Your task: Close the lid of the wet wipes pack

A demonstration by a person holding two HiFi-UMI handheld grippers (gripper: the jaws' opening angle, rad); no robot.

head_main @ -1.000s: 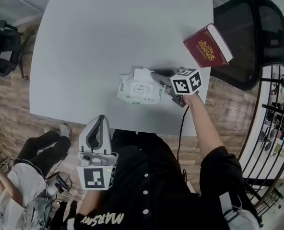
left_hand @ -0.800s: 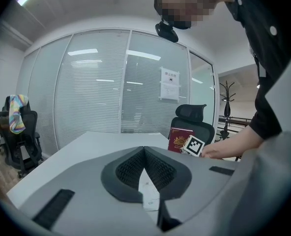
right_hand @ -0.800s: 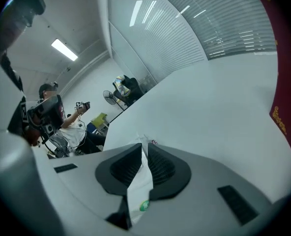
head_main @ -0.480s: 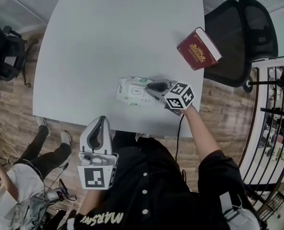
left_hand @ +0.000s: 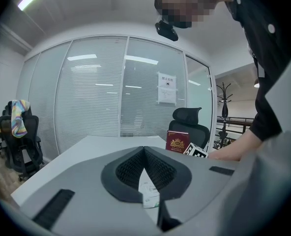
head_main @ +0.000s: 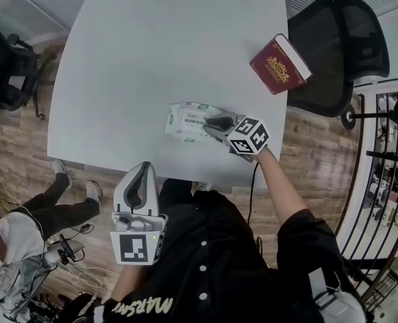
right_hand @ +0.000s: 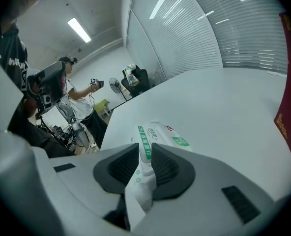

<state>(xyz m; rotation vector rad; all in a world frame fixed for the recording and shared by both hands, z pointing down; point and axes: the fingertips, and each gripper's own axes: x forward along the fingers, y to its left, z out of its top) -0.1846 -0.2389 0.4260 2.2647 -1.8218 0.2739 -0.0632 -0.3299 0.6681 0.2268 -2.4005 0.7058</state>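
The white and green wet wipes pack [head_main: 187,122] lies near the front edge of the white table [head_main: 152,46], and its lid looks flat. My right gripper [head_main: 212,123] comes in from the right and holds the pack's right end. In the right gripper view the pack [right_hand: 158,134] runs between the pads of that gripper [right_hand: 145,154], which touch it on both sides while the jaws are opening. My left gripper [head_main: 139,170] hangs shut and empty by my body, short of the table. In the left gripper view its pads [left_hand: 144,151] meet, with the pack [left_hand: 148,193] seen beyond them.
A dark red book [head_main: 280,64] lies at the table's right edge, with a black office chair [head_main: 340,46] behind it. Another dark chair [head_main: 7,79] stands on the wooden floor to the left, where a seated person's legs [head_main: 64,207] also show.
The pack's white flap stood up a second ago and now lies flat. My right gripper has rolled and slid along onto the pack's right end. The left gripper barely shifted.
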